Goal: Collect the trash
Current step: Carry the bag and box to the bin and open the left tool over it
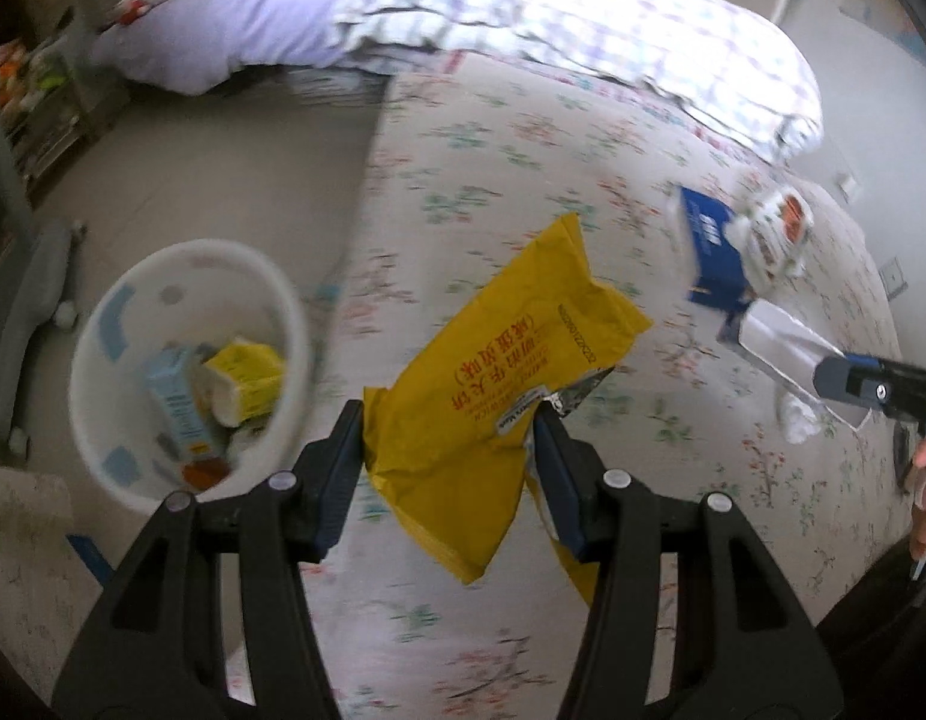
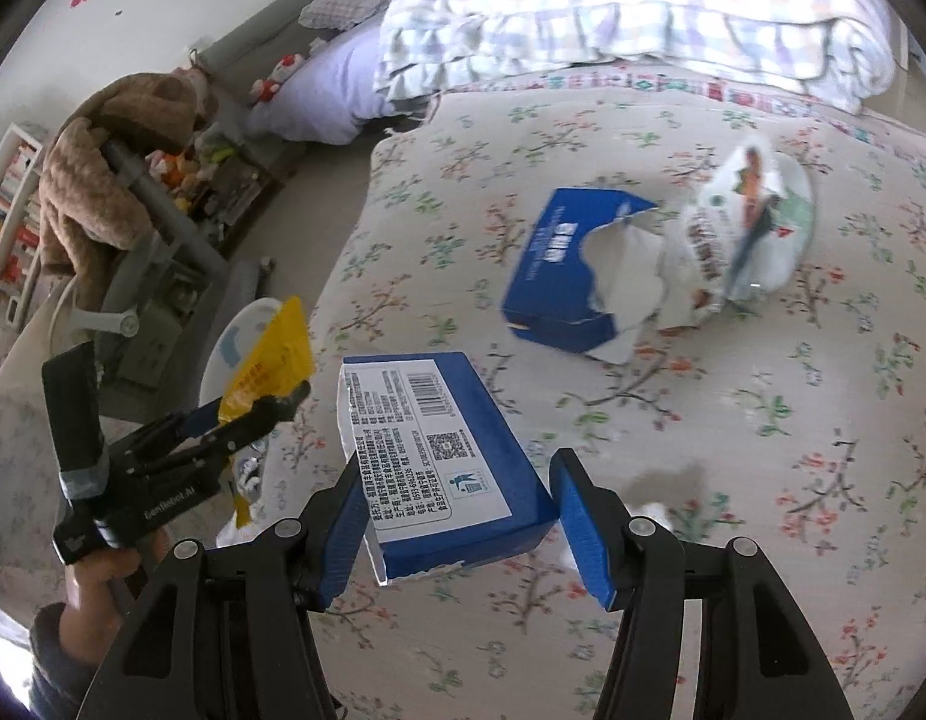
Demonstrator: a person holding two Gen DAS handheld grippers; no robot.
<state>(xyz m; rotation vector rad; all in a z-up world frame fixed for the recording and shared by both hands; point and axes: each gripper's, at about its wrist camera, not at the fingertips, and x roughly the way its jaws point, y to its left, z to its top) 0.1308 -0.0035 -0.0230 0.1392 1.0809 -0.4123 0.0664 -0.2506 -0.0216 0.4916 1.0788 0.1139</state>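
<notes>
My left gripper [image 1: 448,420] is shut on a yellow snack wrapper [image 1: 505,372], which hangs over the floral bed sheet [image 1: 493,138] near its edge. Down on the floor to the left stands a white bin [image 1: 193,252] with cartons and packets inside. The right gripper [image 2: 457,468] is shut on a blue box with a white label [image 2: 439,450], lifted above the sheet. In the right wrist view the left gripper [image 2: 253,408] with the yellow wrapper [image 2: 271,354] is at the left, over the bin [image 2: 241,330]. A torn blue box [image 2: 559,264] and a white wrapper [image 2: 745,234] lie on the bed.
A plaid duvet [image 2: 613,12] is heaped at the far side of the bed. A chair draped with a brown plush [image 2: 103,180] stands left of the bin, with a toy shelf [image 2: 193,168] behind it. A small crumpled white tissue [image 2: 649,510] lies on the sheet.
</notes>
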